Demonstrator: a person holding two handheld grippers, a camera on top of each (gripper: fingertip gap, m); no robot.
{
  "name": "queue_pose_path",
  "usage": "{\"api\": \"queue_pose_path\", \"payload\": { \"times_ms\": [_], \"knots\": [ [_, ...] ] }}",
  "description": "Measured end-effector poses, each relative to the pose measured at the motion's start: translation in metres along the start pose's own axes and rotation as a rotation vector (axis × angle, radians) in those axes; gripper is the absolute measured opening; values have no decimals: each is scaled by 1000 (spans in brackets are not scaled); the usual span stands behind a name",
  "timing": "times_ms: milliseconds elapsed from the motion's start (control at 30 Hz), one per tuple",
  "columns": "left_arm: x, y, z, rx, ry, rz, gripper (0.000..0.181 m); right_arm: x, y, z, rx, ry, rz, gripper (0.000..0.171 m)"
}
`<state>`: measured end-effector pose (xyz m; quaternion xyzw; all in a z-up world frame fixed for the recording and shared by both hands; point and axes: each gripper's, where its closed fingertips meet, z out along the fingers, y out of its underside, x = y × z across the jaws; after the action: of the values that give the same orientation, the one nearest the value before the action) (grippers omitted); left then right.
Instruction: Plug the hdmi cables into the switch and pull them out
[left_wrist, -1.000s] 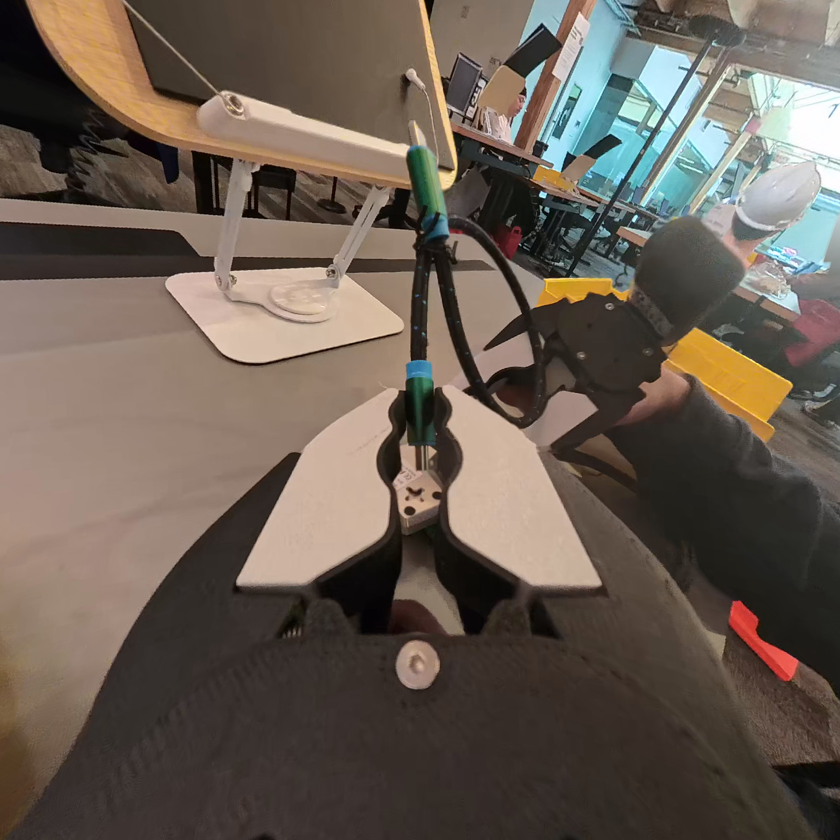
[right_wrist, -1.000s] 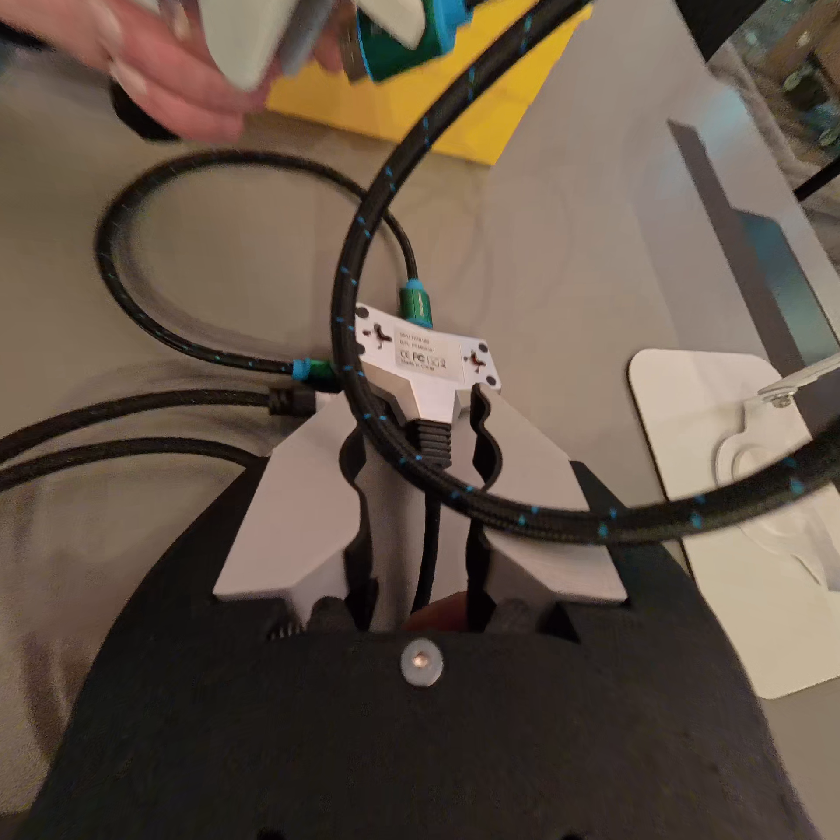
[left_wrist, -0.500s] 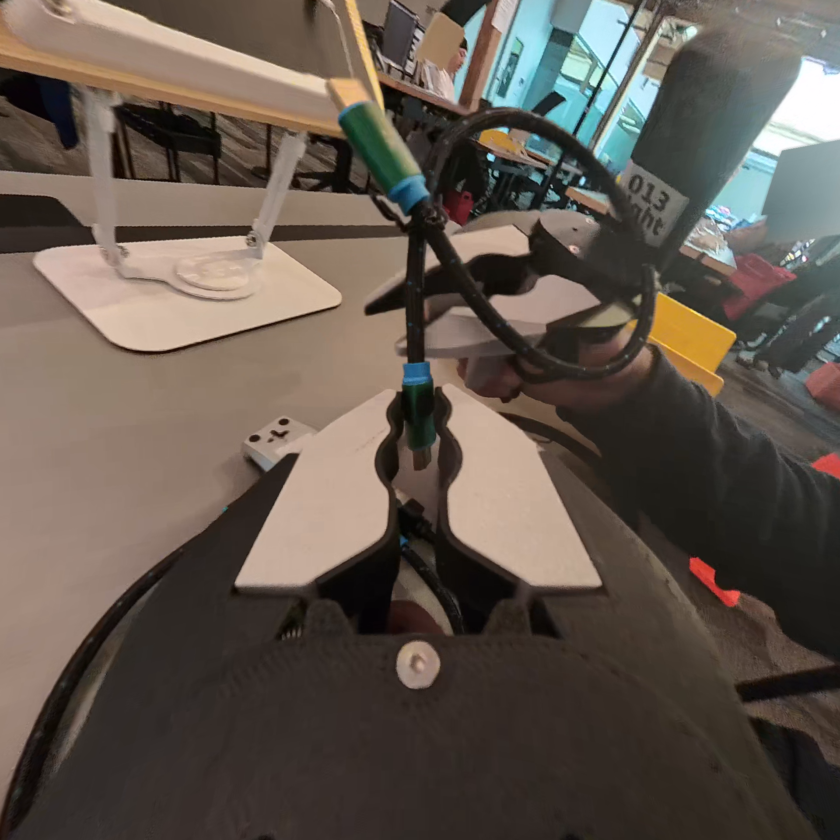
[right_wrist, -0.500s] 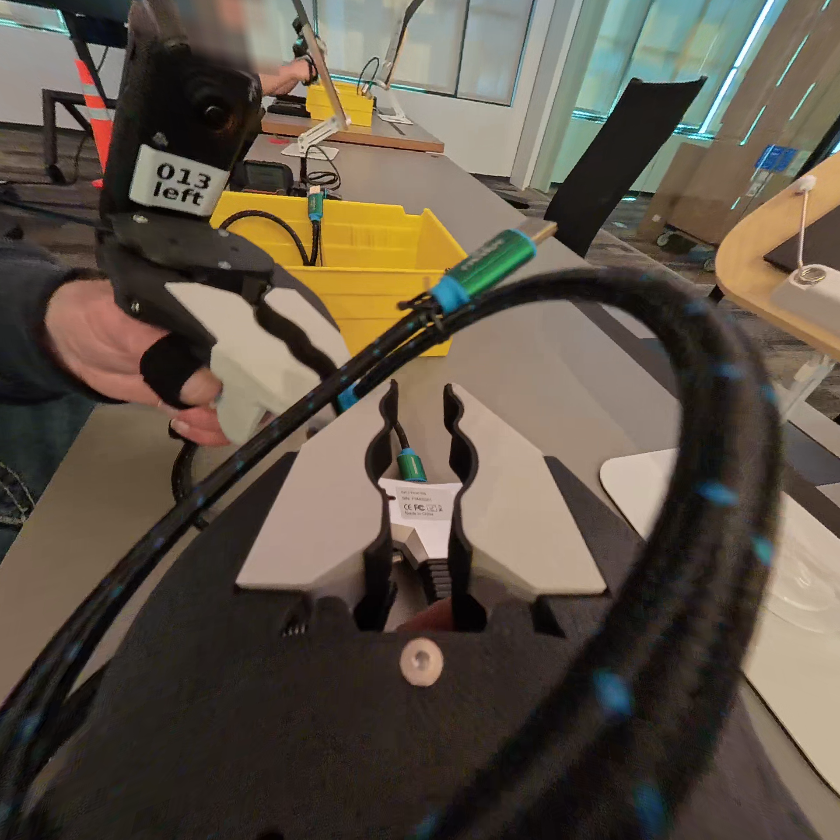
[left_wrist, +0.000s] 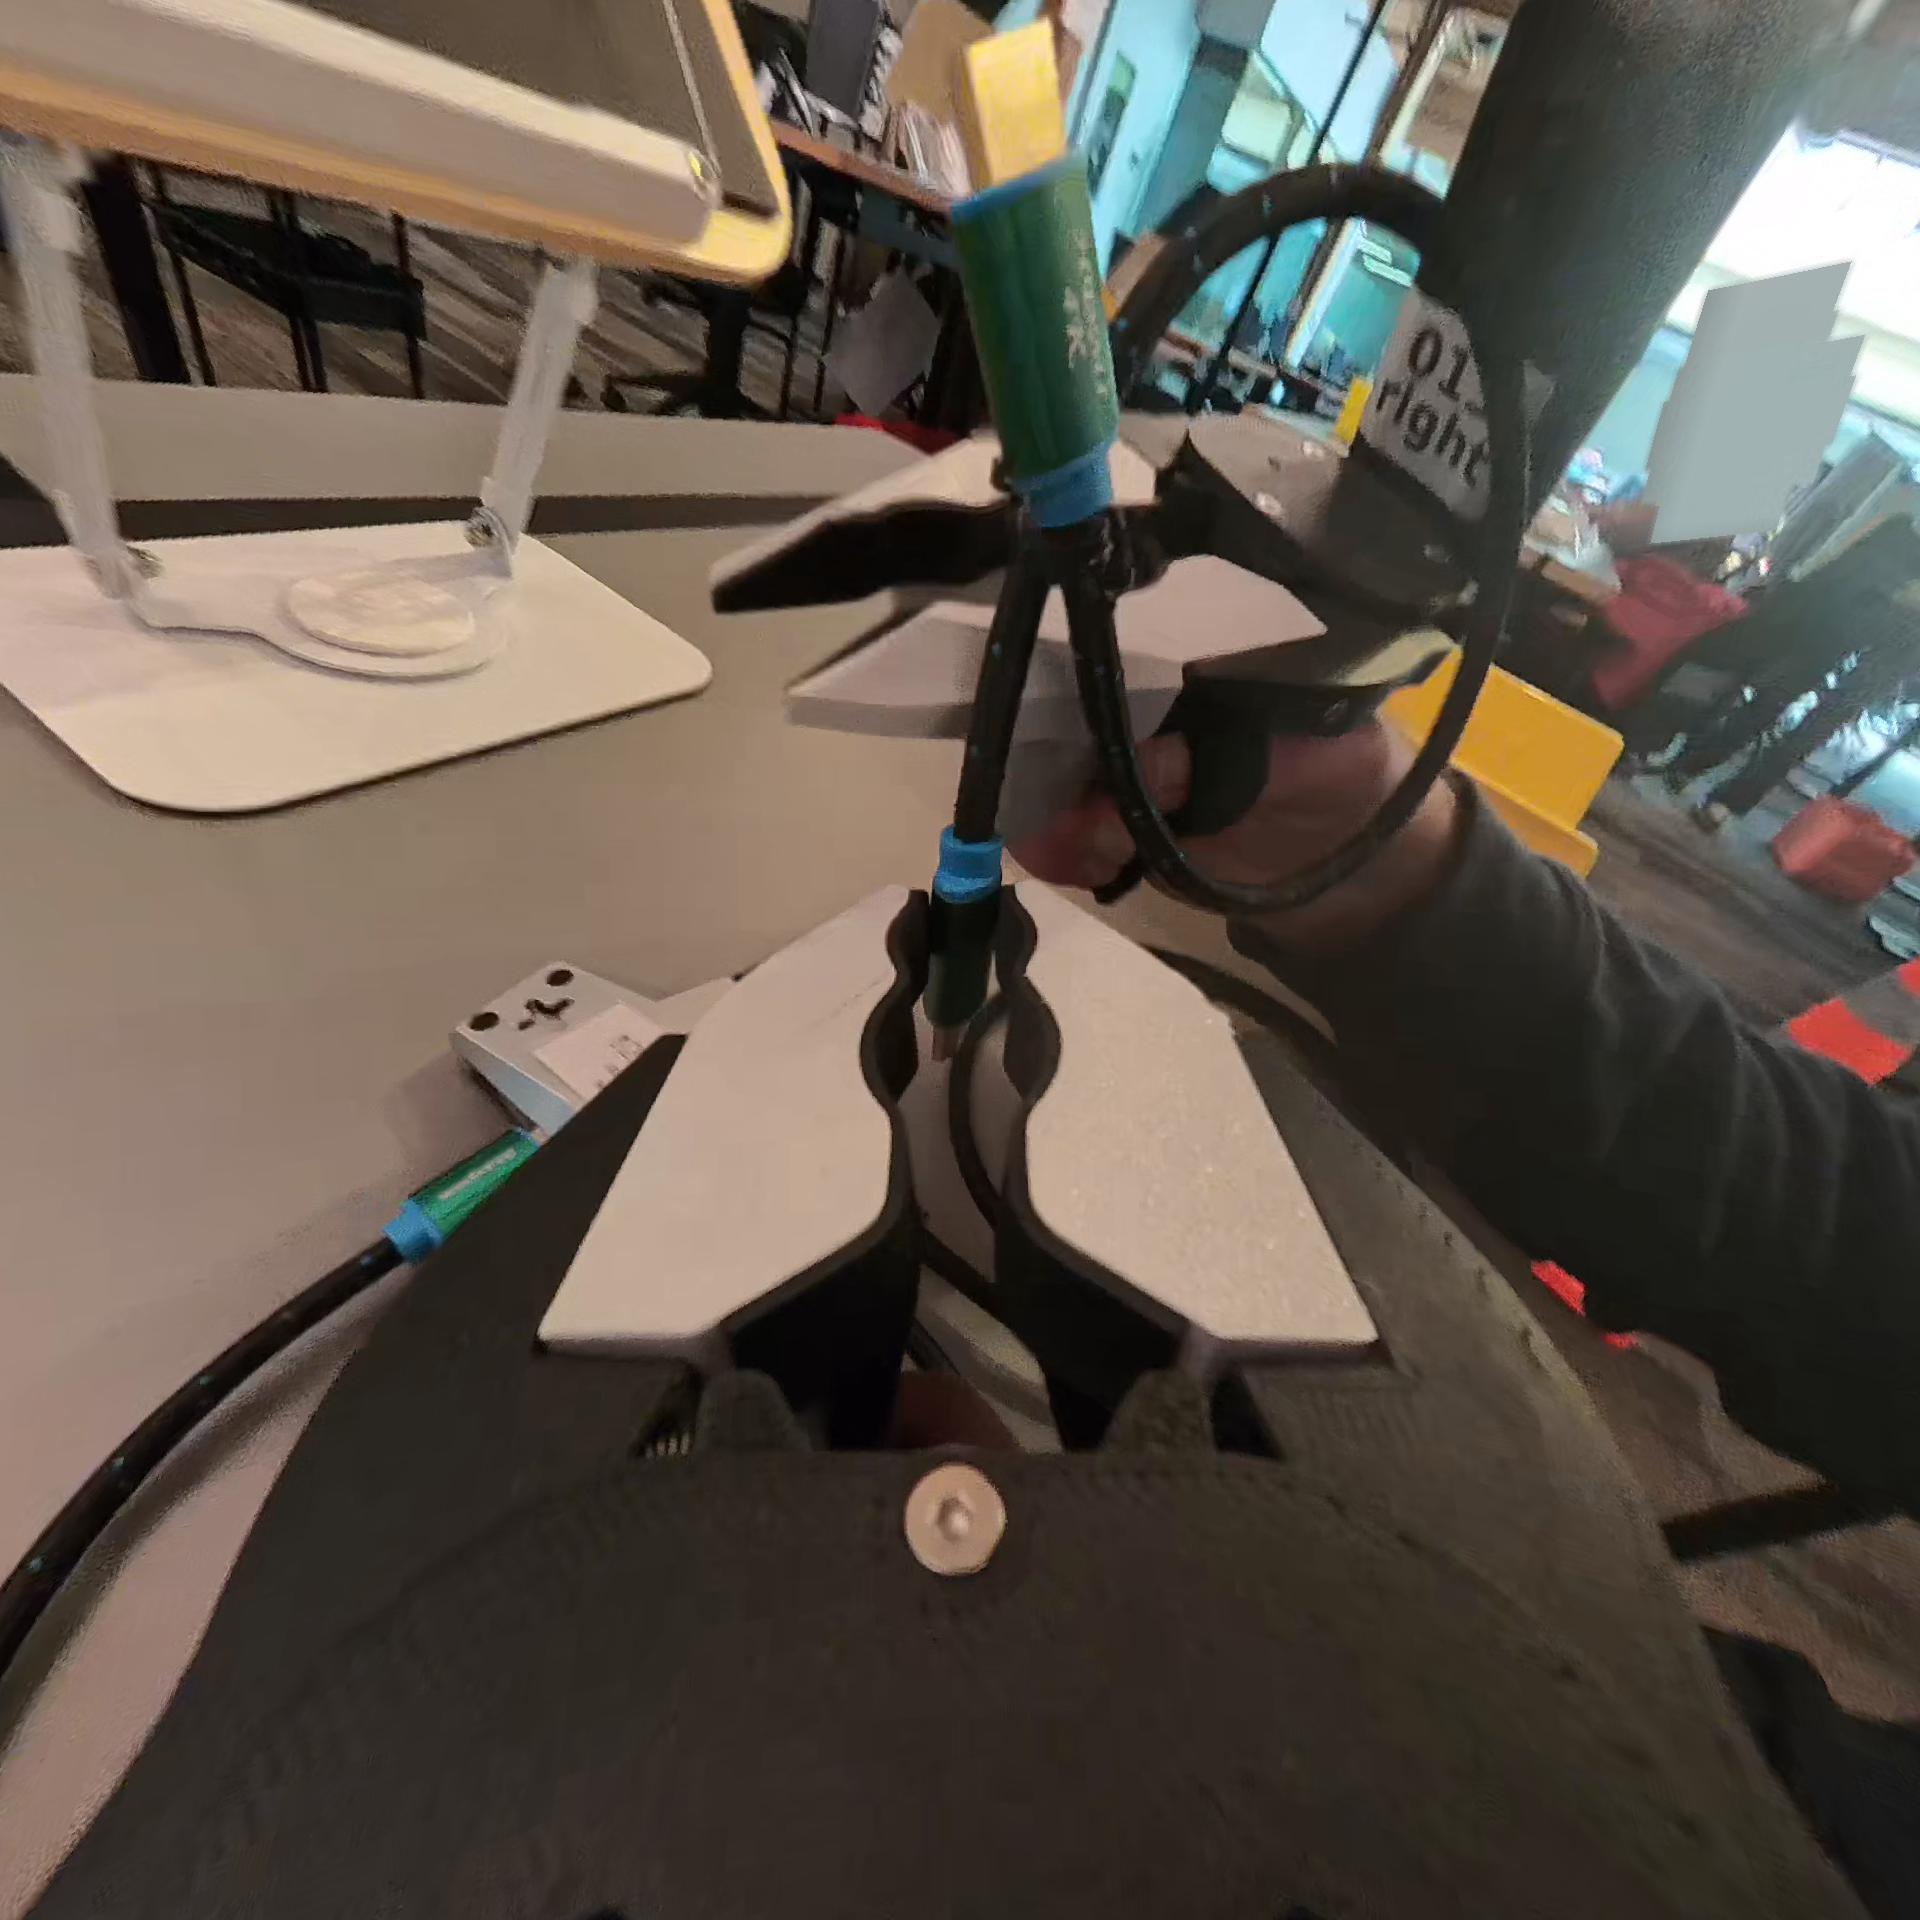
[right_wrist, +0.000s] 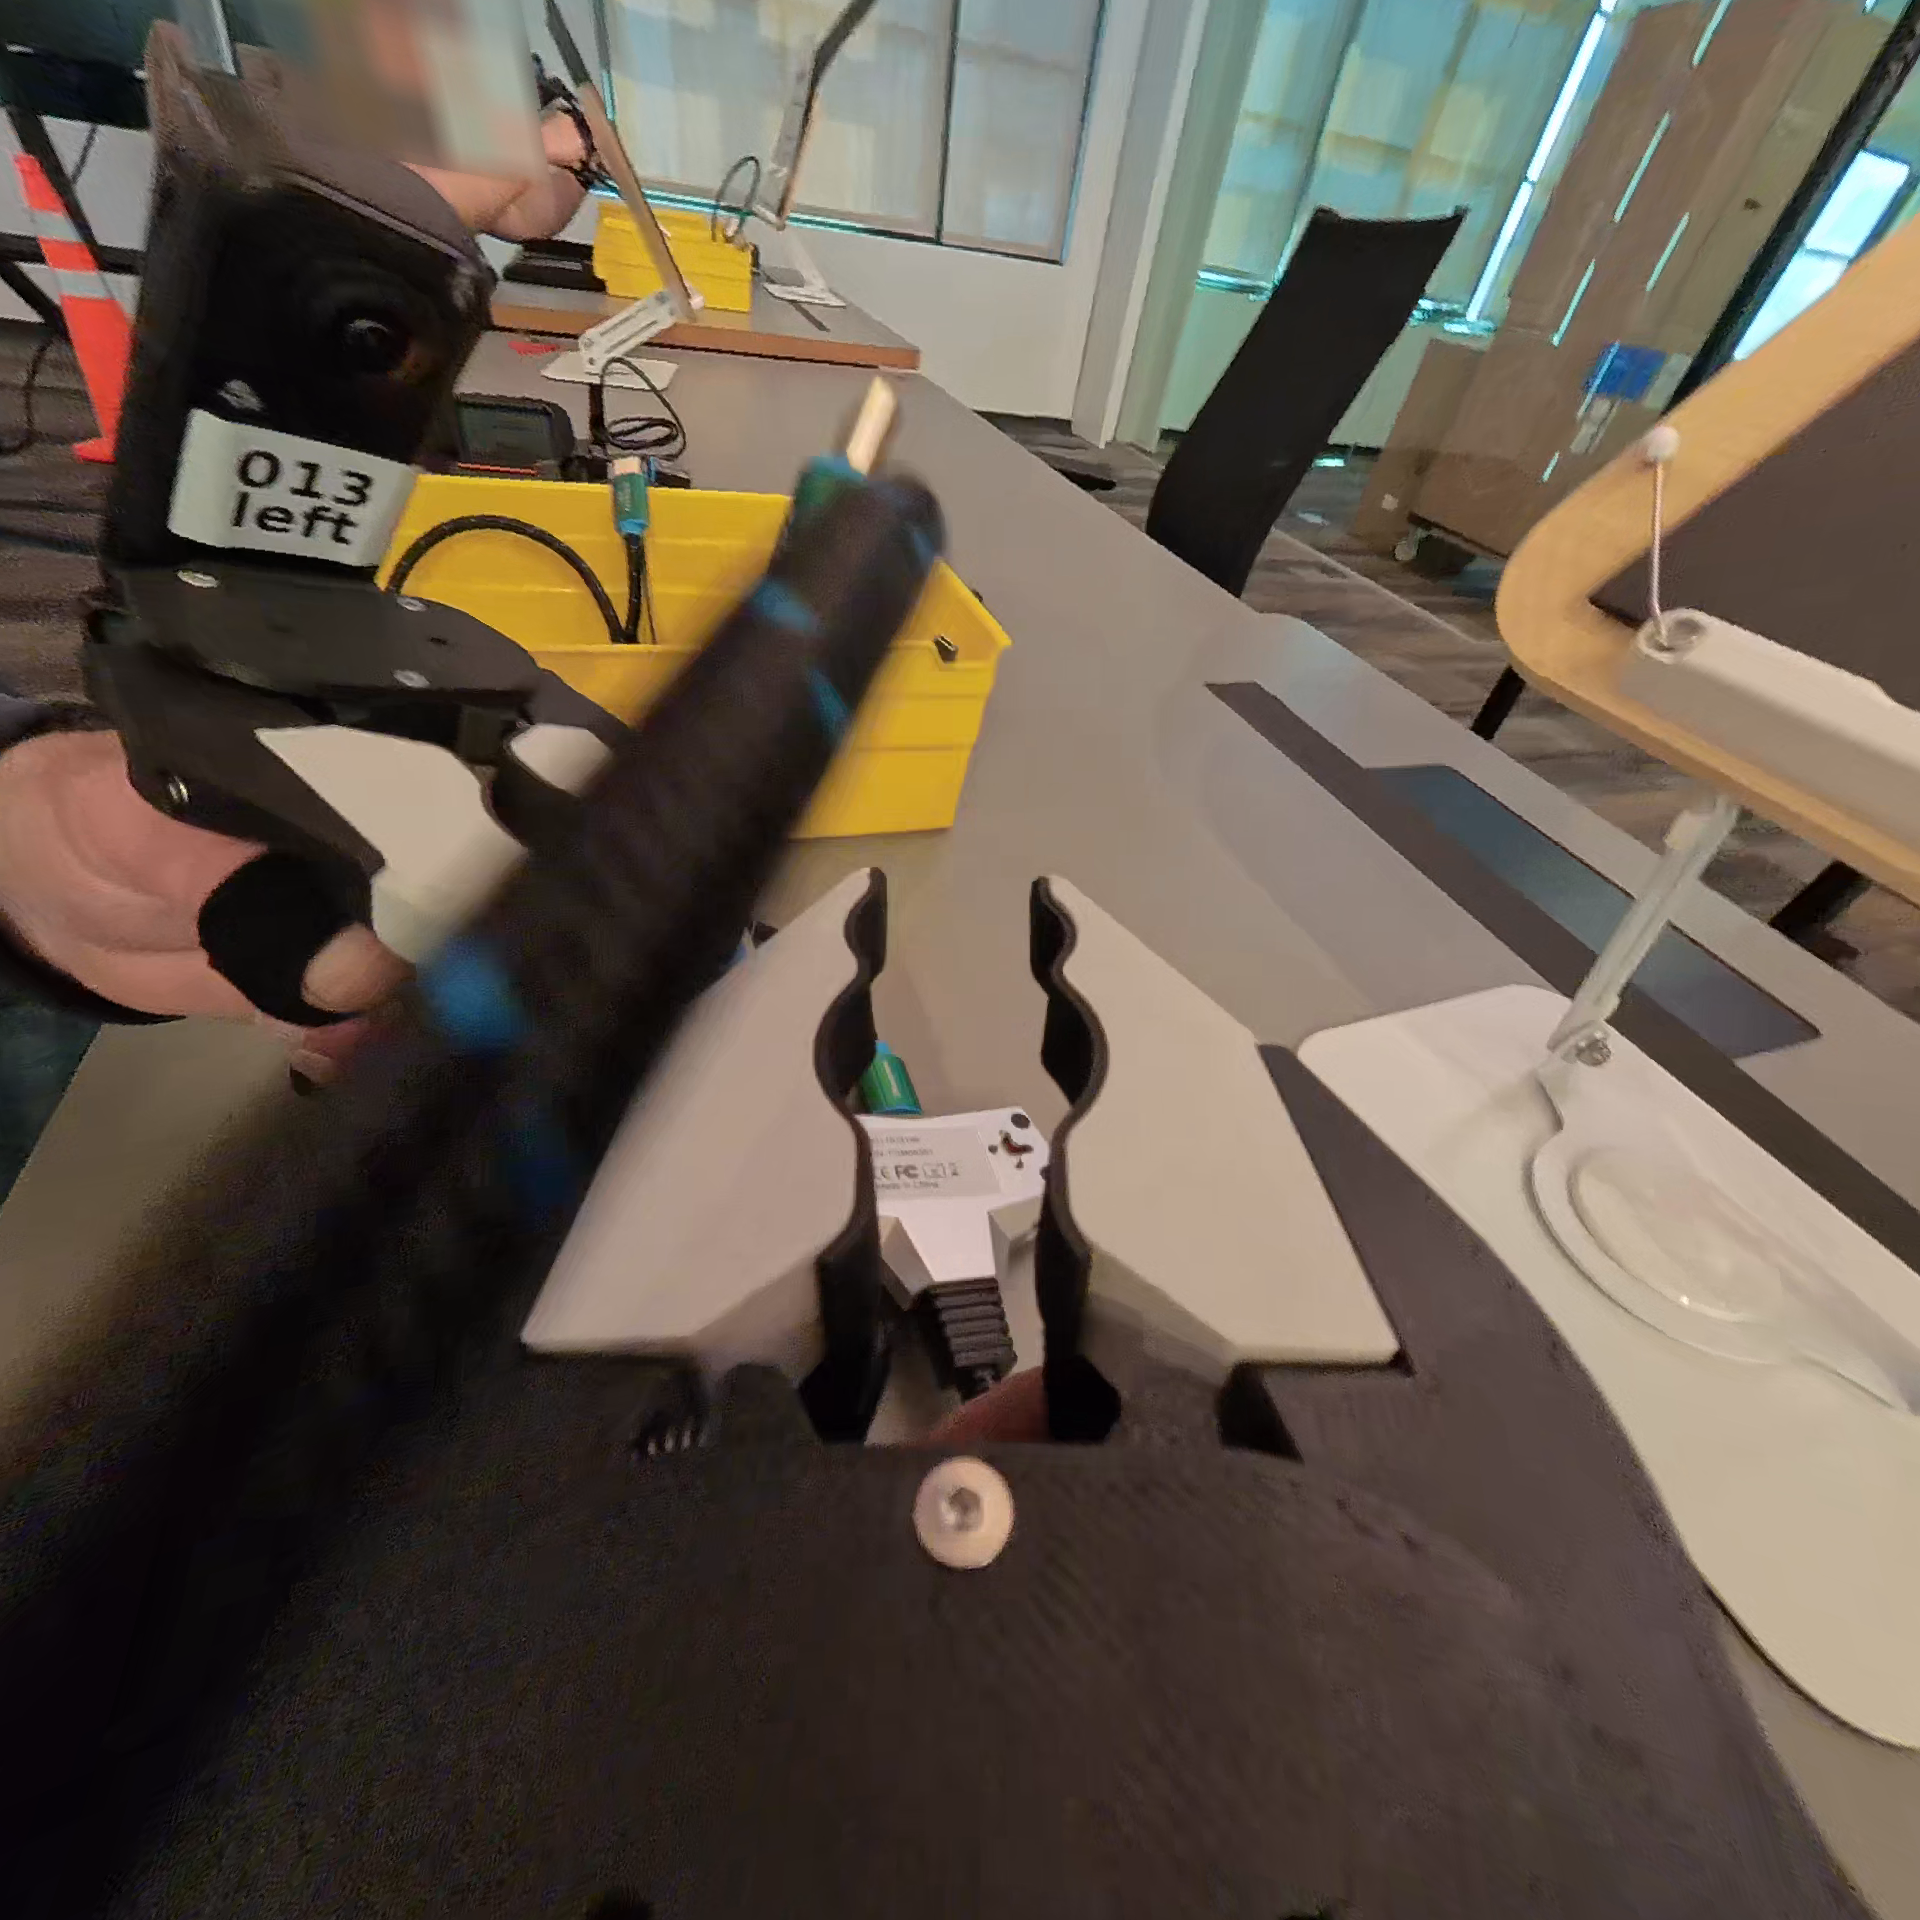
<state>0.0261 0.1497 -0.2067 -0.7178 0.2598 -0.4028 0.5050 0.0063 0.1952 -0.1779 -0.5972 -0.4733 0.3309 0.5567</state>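
While the left gripper (left_wrist: 961, 971) pinches a green HDMI plug (left_wrist: 958, 982) between its fingers, lifted off the worktop (left_wrist: 260, 935) to free it, the right gripper (right_wrist: 961, 997) fingers stand spread around the switch (right_wrist: 951, 1179), probably steadying it.

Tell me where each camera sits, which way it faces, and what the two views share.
Left wrist view: on the left gripper, shut on a green HDMI plug, facing across the grey table toward the right gripper and the hand holding it.
Right wrist view: on the right gripper, open over the silver switch, facing the yellow bin and the left gripper.
Shared: switch, braided cable, white stand base, each other's gripper.
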Motion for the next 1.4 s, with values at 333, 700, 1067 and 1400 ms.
{"api": "queue_pose_path", "payload": {
  "times_ms": [333, 700, 1067, 1400],
  "knots": [
    [-25, -49, -27, 317, -21, -245, 11, 5, 40, 6, -188, -9, 20, 32],
    [-24, -57, -24, 402, -4, -335, 11, -38, 5, 25, -36, -4, -242, 41],
    [-26, -55, -24, 388, -33, -310, 12, -34, -10, 21, 32, 49, -235, 35],
    [-21, -50, -20, 390, -23, -322, 12, -31, -12, 19, 28, 79, -268, 47]
  ]
}}
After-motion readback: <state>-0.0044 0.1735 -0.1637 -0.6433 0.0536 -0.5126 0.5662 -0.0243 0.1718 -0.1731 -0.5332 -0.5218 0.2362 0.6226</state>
